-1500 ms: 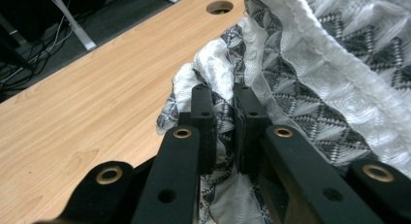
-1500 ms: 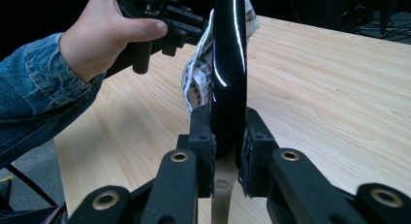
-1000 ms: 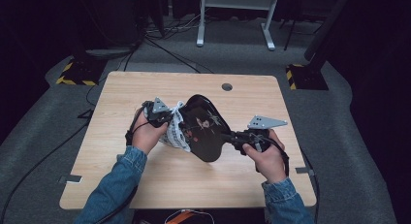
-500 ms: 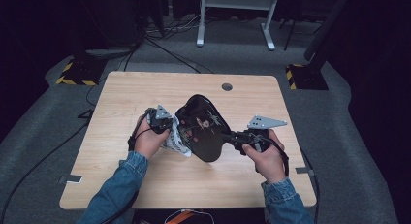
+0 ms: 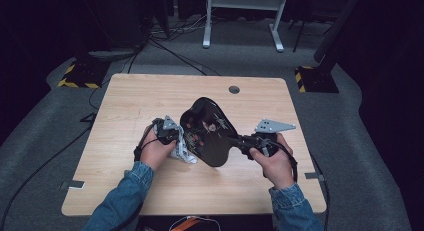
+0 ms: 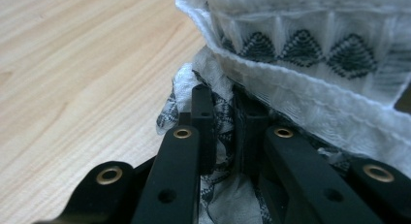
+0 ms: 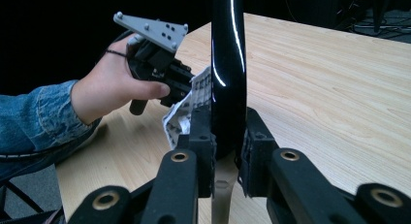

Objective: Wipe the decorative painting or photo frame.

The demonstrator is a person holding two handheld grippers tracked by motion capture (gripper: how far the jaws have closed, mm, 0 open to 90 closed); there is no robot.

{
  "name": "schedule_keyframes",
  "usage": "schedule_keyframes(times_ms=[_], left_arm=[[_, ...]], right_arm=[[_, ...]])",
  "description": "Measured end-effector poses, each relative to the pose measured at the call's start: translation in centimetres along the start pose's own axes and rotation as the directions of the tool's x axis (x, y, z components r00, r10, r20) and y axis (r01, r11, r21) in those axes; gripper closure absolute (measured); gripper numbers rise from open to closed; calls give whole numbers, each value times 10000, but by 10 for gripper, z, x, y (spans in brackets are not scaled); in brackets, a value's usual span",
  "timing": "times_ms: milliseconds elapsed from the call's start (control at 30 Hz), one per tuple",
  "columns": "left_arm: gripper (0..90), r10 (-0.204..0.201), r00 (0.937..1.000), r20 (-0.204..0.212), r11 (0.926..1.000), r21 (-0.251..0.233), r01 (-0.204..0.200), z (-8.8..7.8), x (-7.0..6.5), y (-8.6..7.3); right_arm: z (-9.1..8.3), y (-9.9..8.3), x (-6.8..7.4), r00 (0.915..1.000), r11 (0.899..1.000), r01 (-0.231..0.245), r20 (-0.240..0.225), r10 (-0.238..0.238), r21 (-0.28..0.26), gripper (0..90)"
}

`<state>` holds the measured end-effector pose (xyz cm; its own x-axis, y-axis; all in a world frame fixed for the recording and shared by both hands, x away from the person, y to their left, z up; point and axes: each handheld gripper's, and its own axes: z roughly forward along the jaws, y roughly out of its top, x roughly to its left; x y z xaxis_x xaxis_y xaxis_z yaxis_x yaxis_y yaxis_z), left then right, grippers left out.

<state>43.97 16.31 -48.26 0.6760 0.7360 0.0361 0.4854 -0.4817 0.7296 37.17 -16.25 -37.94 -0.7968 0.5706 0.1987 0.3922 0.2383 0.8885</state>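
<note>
The black glossy plate [image 5: 207, 133] stands on edge above the middle of the bench [image 5: 125, 101], tilted so its printed face looks up toward the high view. It has a rounded, pear-like outline; what exactly it is I cannot tell. In the right gripper view it rises as a thin shiny slab [image 7: 228, 64] straight up between the tongs, so it is held by its lower rim, at about four o'clock of its outline in the high view. That grip probably keeps the broad face free and steady for wiping.

The bench is pale wood with a small round cable hole near twelve o'clock. Its far surface beyond the plate lies bare.

The cloth [image 5: 184, 150], white with a black woven pattern, is bunched against the plate's edge at about eight o'clock. Up close it shows rows of dark diamond shapes on a ribbed band [image 6: 310, 54], with a crumpled fold pinched lower down.

The right tongs [image 7: 228, 151] are closed narrow on the plate's rim, pads pressing both faces. The left tongs [image 6: 225, 132] are clamped tight on the cloth's fold, seemingly to press it like a rag against the plate.
</note>
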Motion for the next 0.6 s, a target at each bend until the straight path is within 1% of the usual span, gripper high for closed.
schedule_keyframes(times_ms=[33, 100, 200, 267, 300, 400, 467, 500, 533, 567, 600], left_arm=[[815, 38, 10000, -27, 10000, 67, -38, 1, -1, -1], [815, 13, 10000, 54, 9999, 104, -13, 3, -2, -3], [815, 76, 10000, 21, 9998, 170, -77, 3, -2, -4], [815, 15, 10000, 65, 9998, 173, -16, 4, -4, -4], [815, 82, 10000, 49, 9998, 203, -83, 5, -5, -6], [815, 250, 9995, -195, 9994, 258, -245, 5, -9, -7], [815, 515, 9975, -484, 9982, 337, -500, 6, -13, -7], [815, 726, 9952, -654, 9968, 383, -702, 6, -16, -7], [815, 822, 9944, -671, 9959, 422, -794, 6, -17, -7], [815, 822, 9944, -671, 9959, 422, -794, 6, -17, -7], [814, 810, 9952, -541, 9959, 452, -786, 5, -15, -6]], right_arm=[[0, 0, 0, 10000, 10000, -9, 12, 9, -11, 789], [0, 0, 0, 10000, 10000, -10, 16, 10, -13, 789], [0, 0, 0, 10000, 10000, -13, 26, 13, -25, 789], [0, 0, 0, 10000, 10000, -3, 41, 3, -28, 789], [0, 0, 0, 10000, 10000, -3, 41, 3, -28, 789], [1, 1, 0, 10000, 10000, 0, 90, 1, -63, 789], [1, 1, 0, 9999, 10000, 24, 155, -23, -74, 789], [0, 1, 0, 9998, 10000, 3, 182, -2, -59, 789], [0, 1, 0, 9998, 10000, -19, 178, 20, -25, 789], [0, 1, 0, 9998, 10000, -19, 178, 20, -25, 789], [0, 0, -1, 9998, 10000, -3, 221, 3, -12, 789]])
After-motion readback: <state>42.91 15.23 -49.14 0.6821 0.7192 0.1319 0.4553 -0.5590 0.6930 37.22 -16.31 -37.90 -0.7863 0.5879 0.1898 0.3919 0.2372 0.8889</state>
